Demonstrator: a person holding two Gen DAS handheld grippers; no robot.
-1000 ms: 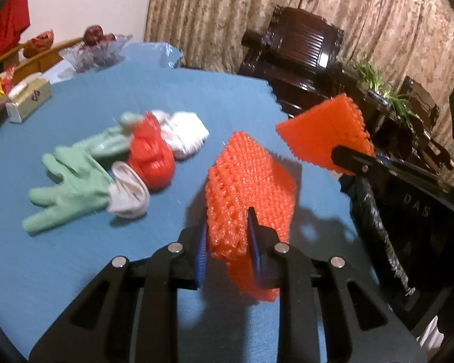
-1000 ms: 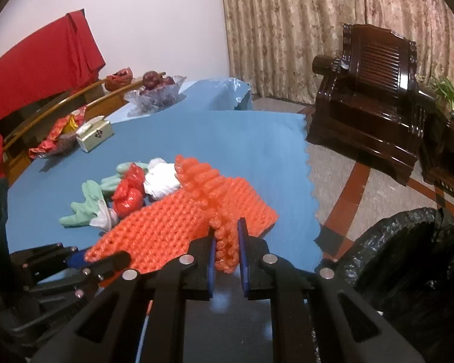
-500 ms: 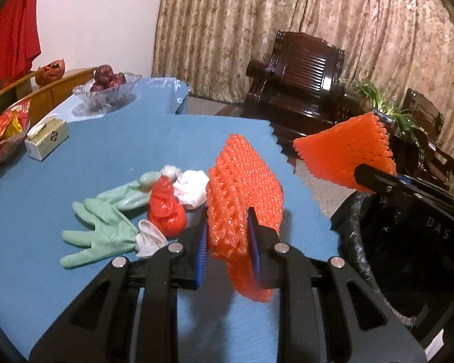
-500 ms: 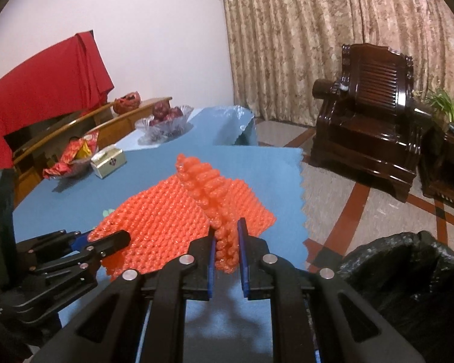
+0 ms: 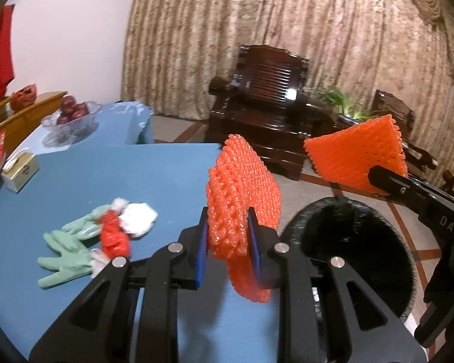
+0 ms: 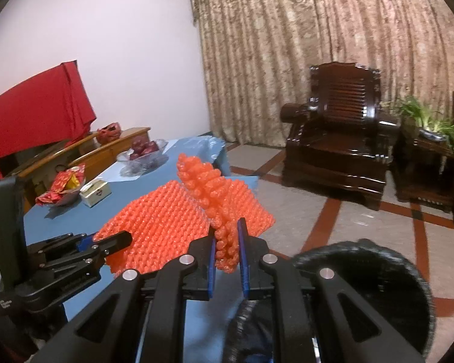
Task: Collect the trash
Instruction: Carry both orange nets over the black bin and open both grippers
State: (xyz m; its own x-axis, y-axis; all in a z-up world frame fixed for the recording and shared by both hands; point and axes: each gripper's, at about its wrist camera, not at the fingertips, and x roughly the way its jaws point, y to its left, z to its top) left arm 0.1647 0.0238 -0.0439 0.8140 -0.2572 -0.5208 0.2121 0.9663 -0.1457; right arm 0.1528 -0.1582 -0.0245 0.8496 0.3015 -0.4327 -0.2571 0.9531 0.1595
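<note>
My left gripper (image 5: 227, 233) is shut on an orange foam net (image 5: 242, 187), held on edge above the blue table's (image 5: 106, 181) right end. My right gripper (image 6: 227, 242) is shut on a second orange foam net (image 6: 208, 193), seen edge-on. In the left wrist view that second net (image 5: 357, 160) hangs above the far rim of the black-lined trash bin (image 5: 348, 257), with the right gripper (image 5: 375, 178) behind it. The left gripper (image 6: 118, 240) and its flat net (image 6: 157, 224) show at the left of the right wrist view. Green gloves (image 5: 66, 251), a red bag (image 5: 113, 236) and white tissue (image 5: 137, 219) lie on the table.
A glass bowl of fruit (image 5: 72, 121) and a small box (image 5: 19, 169) stand at the table's far left. The bin (image 6: 363, 287) sits on the tiled floor by the table's edge. A dark wooden armchair (image 6: 336, 139) and a potted plant (image 6: 432, 121) stand before the curtain.
Both grippers have risen and swung right with their nets, off the table toward the bin. The bin's opening has come into full view. The litter on the table has stayed put.
</note>
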